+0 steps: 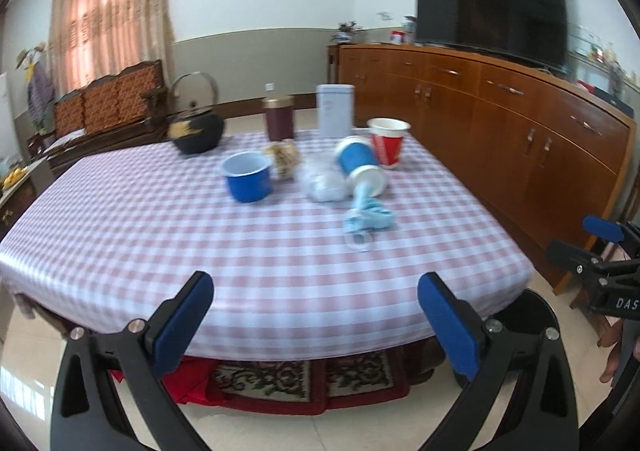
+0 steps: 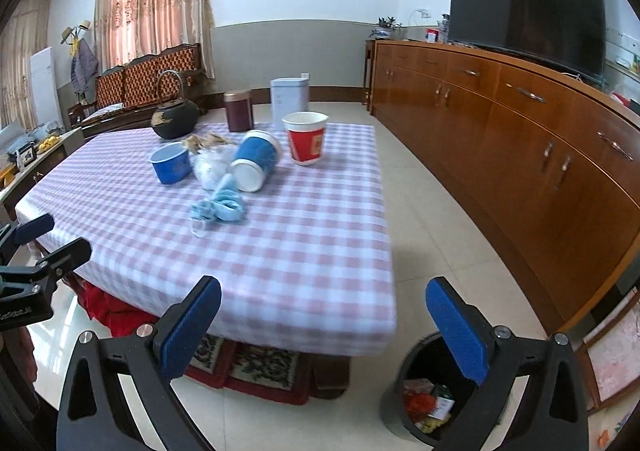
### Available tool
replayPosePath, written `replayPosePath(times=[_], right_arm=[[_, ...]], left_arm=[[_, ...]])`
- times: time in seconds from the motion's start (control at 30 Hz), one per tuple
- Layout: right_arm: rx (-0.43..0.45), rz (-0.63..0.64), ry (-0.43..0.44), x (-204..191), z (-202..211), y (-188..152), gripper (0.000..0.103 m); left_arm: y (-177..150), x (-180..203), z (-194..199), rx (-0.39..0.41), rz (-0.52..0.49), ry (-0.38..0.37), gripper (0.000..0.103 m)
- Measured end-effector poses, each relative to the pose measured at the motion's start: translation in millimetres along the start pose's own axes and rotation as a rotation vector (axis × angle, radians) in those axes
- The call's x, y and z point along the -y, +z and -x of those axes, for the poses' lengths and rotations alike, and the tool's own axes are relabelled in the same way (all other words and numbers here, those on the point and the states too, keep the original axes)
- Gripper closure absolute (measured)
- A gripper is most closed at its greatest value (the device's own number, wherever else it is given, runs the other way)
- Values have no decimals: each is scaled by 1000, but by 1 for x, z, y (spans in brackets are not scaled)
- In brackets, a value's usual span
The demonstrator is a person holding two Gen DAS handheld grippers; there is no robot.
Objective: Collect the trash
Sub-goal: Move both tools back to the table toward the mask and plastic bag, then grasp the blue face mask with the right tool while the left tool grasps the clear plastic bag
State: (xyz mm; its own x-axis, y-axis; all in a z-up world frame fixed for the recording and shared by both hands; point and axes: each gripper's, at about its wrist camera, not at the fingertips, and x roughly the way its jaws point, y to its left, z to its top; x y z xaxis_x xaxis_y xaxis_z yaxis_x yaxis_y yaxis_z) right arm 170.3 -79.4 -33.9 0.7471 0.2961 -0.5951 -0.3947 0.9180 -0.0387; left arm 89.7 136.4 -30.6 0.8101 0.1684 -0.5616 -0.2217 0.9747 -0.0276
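Both held short of the tabletop (image 2: 280, 243) near edge over bare tiled floor (image 2: 432, 219), left gripper (image 1: 316, 327) and right gripper (image 2: 324, 327) each with jaws spread wide and empty, checked cloth in front bare up to the clutter. Mid-tabletop: crumpled light-blue mask (image 2: 220, 209) beside a small clear scrap, touching a tipped blue cup (image 2: 256, 159), with a clear plastic wad (image 2: 210, 167), upright blue cup (image 2: 170, 163), brown wrapper (image 2: 202, 143) and red cup (image 2: 306, 137) close around. Behind, black kettle (image 2: 174, 117), maroon canister (image 2: 238, 111), white tin (image 2: 289, 101); black bin (image 2: 416, 391) with rubbish on the floor by the near right corner, wooden sideboard (image 2: 520, 123) along the right.
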Motion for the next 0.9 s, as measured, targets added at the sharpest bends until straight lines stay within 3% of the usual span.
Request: replayPosePath(times=[0.23,0.5,0.63,0.83,0.9], right_arm=[[-3,50,45,-55,-41,19,0],[-97,51,39,-100,-115,42,0],[-142,21,36,-105,-145,49,0],[-182,-41,69,-105,-178,57,16],[-202,-46,85,-107,-186,59,29]], left_arm=[[-5,-48,-13,-16,68,51,2],[-2,-76,-40,-41,97,77,2],[1,-84,-58,-56,112,75,3],[5,-85,-77,-68,117,61,5],[6,-83,-82,-72,118,52,6]])
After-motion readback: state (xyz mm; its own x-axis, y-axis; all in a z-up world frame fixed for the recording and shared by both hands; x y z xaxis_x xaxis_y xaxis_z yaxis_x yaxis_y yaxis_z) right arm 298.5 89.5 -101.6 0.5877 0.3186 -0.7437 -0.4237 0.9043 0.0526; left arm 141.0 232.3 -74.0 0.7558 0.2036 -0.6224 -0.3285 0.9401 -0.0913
